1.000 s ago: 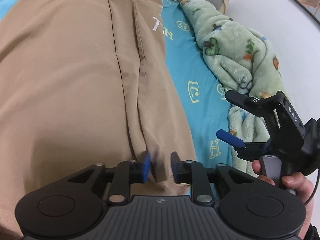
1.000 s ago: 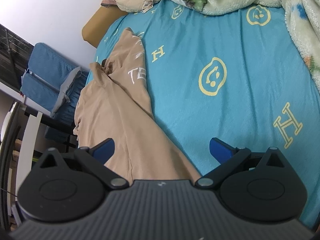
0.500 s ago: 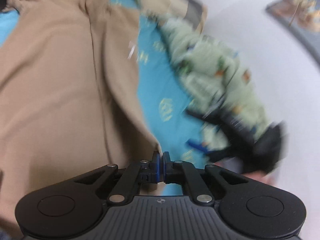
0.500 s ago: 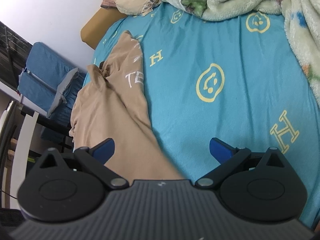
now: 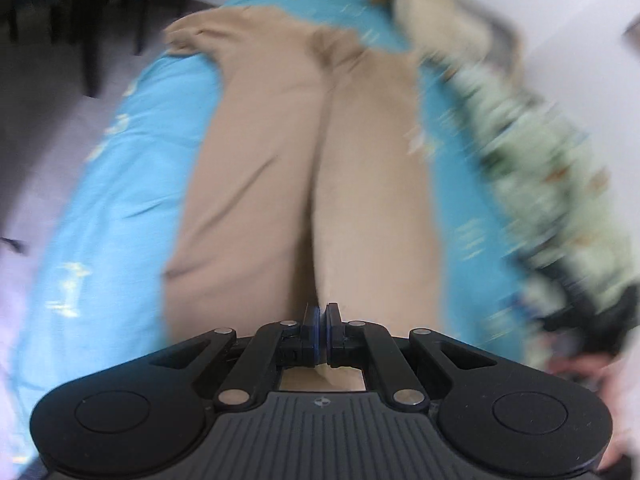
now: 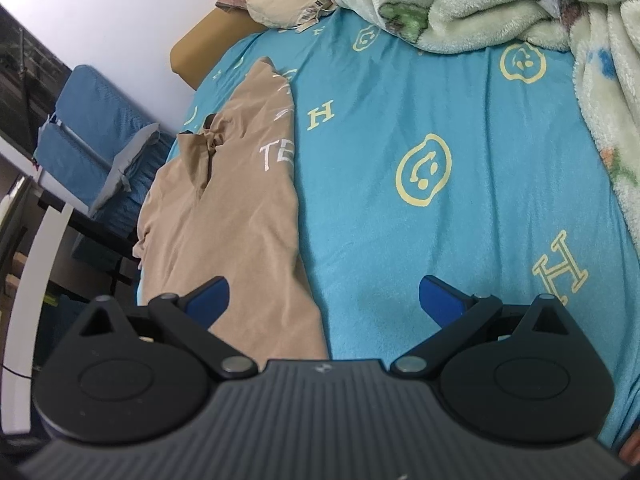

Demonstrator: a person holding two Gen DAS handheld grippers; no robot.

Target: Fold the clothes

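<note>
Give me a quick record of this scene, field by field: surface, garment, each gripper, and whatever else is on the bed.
surface: blue bedsheet with yellow prints
garment: tan shirt, lying on the sheet, white lettering
left gripper: shut on the tan shirt's edge
right gripper: open, holding nothing, above shirt and sheet
other: green fleece blanket, bunched at the sheet's far side

One tan garment [image 6: 224, 216], one blanket [image 6: 500, 4], two tongs [image 5: 320, 330] [image 6: 322, 300].
</note>
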